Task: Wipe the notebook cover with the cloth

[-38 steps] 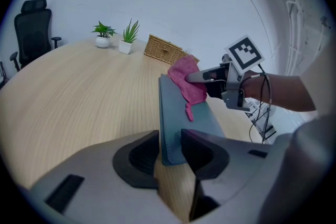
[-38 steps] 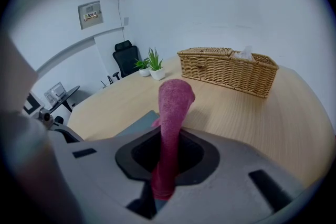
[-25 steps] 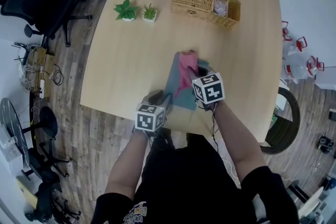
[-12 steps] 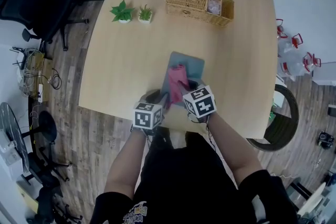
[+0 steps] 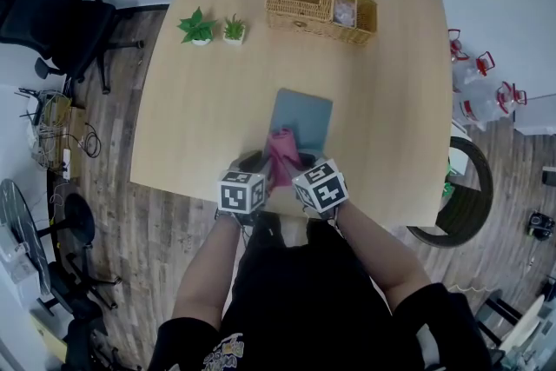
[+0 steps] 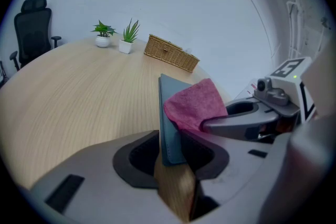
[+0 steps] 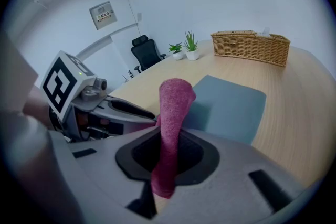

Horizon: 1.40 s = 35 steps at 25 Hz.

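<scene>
Notebook (image 5: 304,119), blue-grey cover up, lies flat on the table (image 5: 191,100) towards the person's side, well apart from the wicker basket (image 5: 320,10) at the far edge.

Left gripper (image 6: 170,147): jaws clamped on the notebook's near corner, with one pad against its left edge and the other over the cover.

Right gripper (image 7: 168,157): jaws pinched on the pink cloth (image 7: 172,113). The cloth stands up as a folded strip between the pads, and its lower end hangs below them.

Cloth sits at the notebook's near end — just beside the left gripper's jaws. The far part of the cover is bare. The two grippers are side by side, close together, at the table's near edge.
</scene>
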Motion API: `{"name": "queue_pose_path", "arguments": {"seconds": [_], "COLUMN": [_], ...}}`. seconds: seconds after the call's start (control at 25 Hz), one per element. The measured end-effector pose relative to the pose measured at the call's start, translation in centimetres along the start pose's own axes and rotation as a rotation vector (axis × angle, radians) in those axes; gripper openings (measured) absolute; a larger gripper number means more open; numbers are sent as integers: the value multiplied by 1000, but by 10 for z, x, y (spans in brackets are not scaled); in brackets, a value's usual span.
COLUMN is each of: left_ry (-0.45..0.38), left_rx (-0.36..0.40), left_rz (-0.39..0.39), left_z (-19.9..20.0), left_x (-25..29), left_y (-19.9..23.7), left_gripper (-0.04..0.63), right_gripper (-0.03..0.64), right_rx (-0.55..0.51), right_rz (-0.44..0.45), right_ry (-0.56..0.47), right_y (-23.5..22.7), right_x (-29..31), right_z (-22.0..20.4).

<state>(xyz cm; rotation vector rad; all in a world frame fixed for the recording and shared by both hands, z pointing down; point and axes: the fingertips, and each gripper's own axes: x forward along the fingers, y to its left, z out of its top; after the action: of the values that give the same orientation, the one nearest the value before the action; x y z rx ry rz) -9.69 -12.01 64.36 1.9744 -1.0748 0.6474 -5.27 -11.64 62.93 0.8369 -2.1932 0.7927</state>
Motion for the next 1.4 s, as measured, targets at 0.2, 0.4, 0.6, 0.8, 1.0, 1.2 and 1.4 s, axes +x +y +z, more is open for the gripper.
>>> {"name": "queue_pose_path", "arguments": {"seconds": [0.2, 0.4, 0.6, 0.8, 1.0, 1.2, 1.4], "left_ry": [2, 4, 5, 8, 10, 12, 13], "left_rx": [-4, -5, -8, -14, -15, -17, -22], "left_rz": [-4, -7, -10, -15, -18, -22, -27], "left_z": [-1, 0, 1, 1, 0, 0, 0], "left_x": [0, -1, 0, 0, -1, 0, 0], "left_y": [0, 0, 0, 0, 1, 1, 1], "left_gripper": [123, 123, 120, 118, 118, 118, 118], "right_gripper": [58, 58, 58, 58, 60, 61, 61], "right_rx": [20, -66, -153, -208, -207, -175, -153], "right_rz": [65, 72, 108, 95, 88, 79, 63], "right_ry": [11, -4, 21, 86, 109, 91, 75], "right_y": [16, 17, 16, 9, 5, -5, -18], "right_x": [-2, -3, 11, 24, 31, 37, 43], "right_z": [-3, 9, 22, 26, 28, 37, 51]}}
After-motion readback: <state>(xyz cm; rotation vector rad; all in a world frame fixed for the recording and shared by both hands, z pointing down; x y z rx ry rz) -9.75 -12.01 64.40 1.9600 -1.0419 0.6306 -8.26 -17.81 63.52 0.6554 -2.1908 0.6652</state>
